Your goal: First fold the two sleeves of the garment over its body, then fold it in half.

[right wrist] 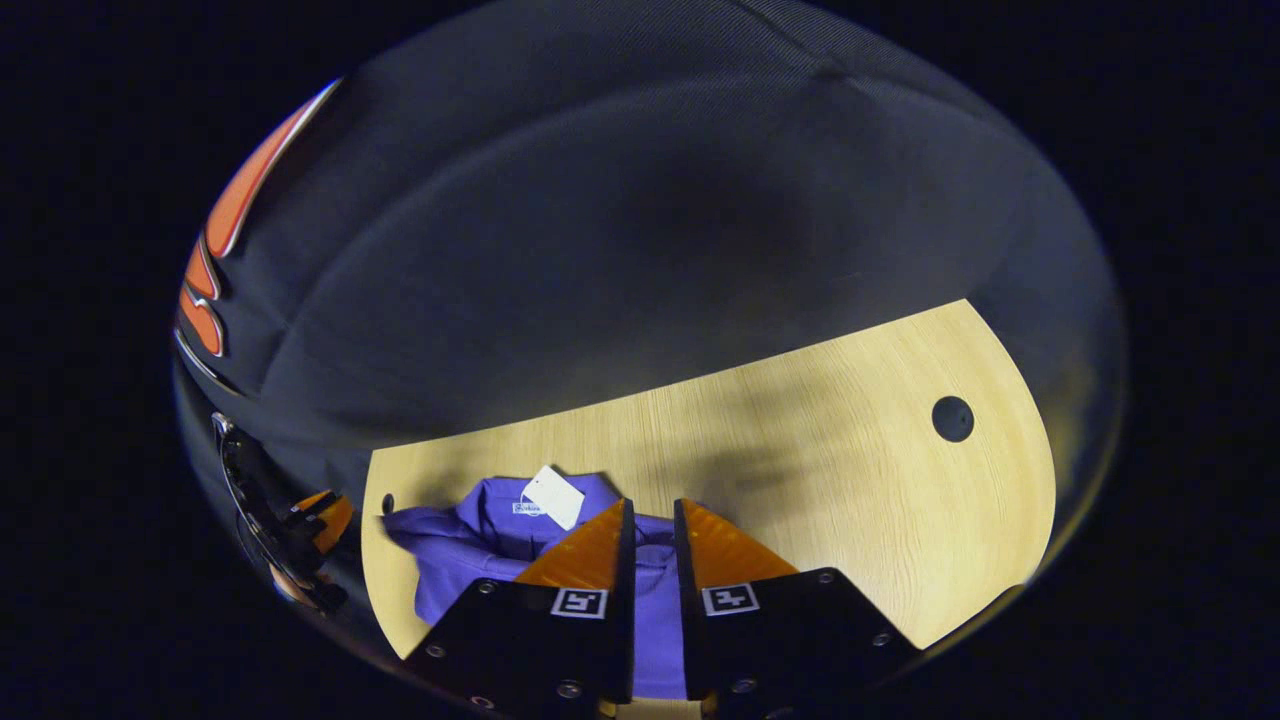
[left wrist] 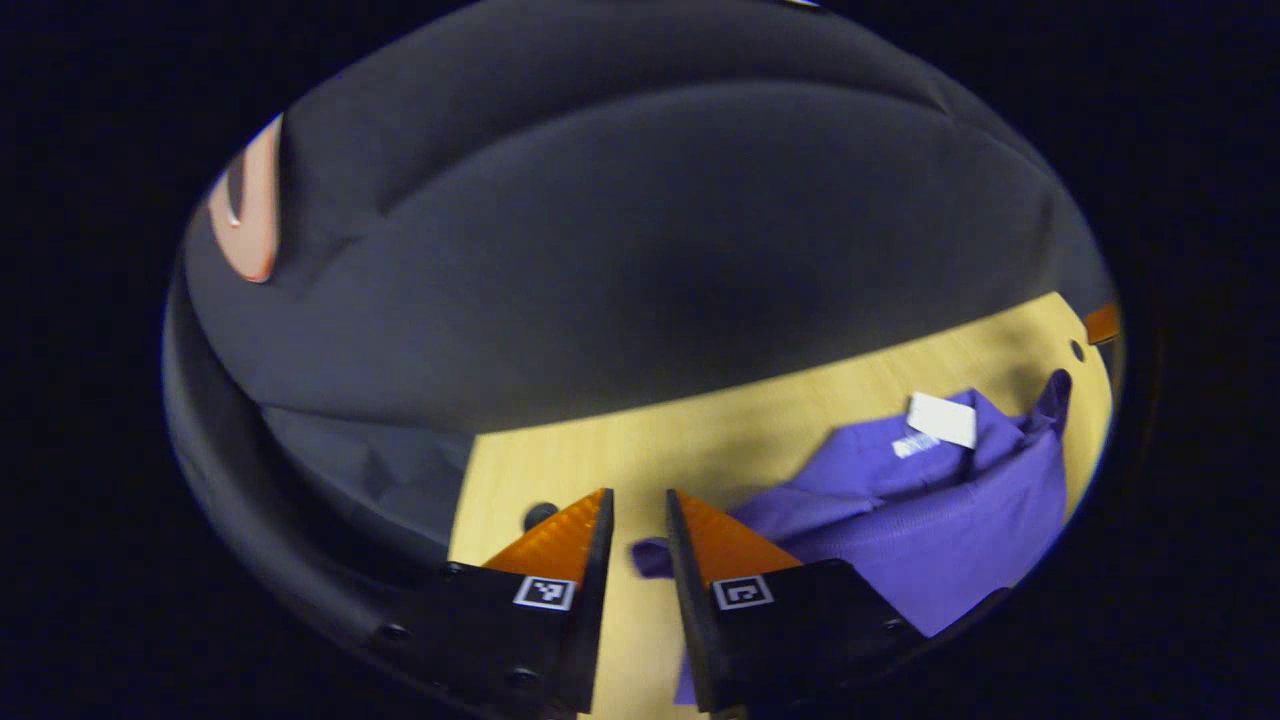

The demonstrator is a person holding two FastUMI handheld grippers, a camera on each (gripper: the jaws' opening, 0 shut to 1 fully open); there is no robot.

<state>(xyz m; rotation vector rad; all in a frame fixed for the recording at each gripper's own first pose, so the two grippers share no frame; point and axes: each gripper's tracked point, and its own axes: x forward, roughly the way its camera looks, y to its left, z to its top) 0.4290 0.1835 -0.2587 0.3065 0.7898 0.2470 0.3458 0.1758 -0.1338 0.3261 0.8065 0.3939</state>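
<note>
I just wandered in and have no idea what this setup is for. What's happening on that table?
A person is working with two hand-held grippers to fold a purple garment lying on a light wooden table. The garment is bunched up, a white tag showing near its collar. The left hand-held gripper hovers by the garment's edge, its jaws apart with a bit of purple fabric between them. The right hand-held gripper hangs over the garment, jaws slightly apart. No neat fold is visible yet.

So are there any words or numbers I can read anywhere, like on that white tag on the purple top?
White tag on the purple top: blank on the side that shows.
Small label at the collar: print too blurred to read.
Square markers on the hand-held gripper: patterns, not words.
</note>
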